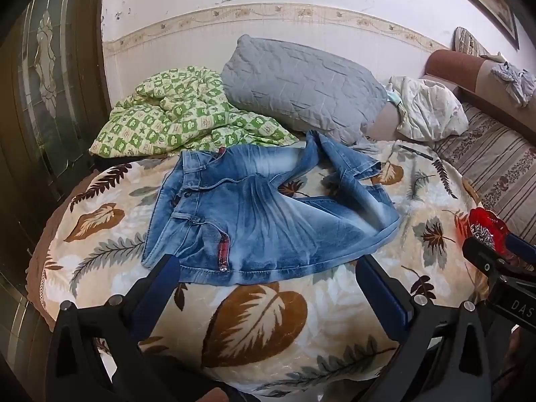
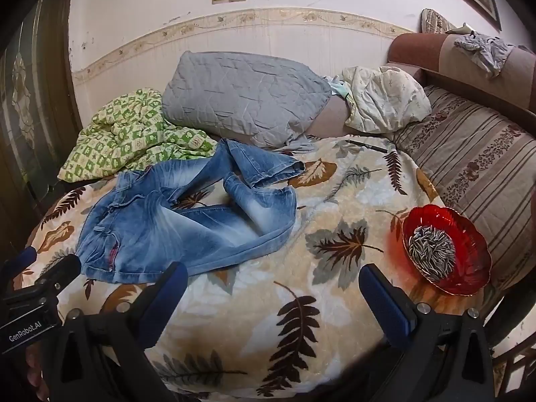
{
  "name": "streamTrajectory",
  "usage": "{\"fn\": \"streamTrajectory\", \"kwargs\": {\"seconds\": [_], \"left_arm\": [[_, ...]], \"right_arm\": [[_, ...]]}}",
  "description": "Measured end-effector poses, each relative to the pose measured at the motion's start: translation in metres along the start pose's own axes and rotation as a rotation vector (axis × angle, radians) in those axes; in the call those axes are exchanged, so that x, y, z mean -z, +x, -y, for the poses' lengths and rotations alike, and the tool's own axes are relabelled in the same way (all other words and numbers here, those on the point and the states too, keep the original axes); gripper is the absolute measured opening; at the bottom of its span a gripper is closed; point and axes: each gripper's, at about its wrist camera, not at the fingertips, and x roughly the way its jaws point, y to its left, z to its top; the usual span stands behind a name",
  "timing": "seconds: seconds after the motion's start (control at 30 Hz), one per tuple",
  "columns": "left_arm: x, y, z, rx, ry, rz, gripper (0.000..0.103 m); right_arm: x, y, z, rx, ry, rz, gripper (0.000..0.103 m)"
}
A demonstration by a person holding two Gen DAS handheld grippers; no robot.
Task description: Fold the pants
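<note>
Blue washed jeans (image 1: 268,211) lie crumpled on the leaf-print blanket (image 1: 254,328), waistband at the left, legs bent back and crossing toward the right. They also show in the right wrist view (image 2: 187,221). My left gripper (image 1: 268,268) is open and empty, hovering just in front of the jeans' near edge. My right gripper (image 2: 273,276) is open and empty, over the blanket (image 2: 268,301) to the right of the jeans. The right gripper's body shows at the right edge of the left wrist view (image 1: 499,261).
A red glass bowl of sunflower seeds (image 2: 445,248) sits on the blanket at the right. A green checked quilt (image 1: 174,114), grey pillow (image 1: 301,83) and white pillow (image 1: 432,110) lie behind. A dark pen (image 2: 366,146) lies near the striped sofa cushion (image 2: 475,174).
</note>
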Motion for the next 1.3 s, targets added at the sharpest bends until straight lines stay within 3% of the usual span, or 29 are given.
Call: {"fn": "streamTrajectory", "kwargs": {"seconds": [1.3], "left_arm": [[-0.002,0.001,0.003,-0.004,0.016,0.016,0.103]], "right_arm": [[-0.005,0.008,-0.003,-0.005,-0.007,-0.007,0.103]]}}
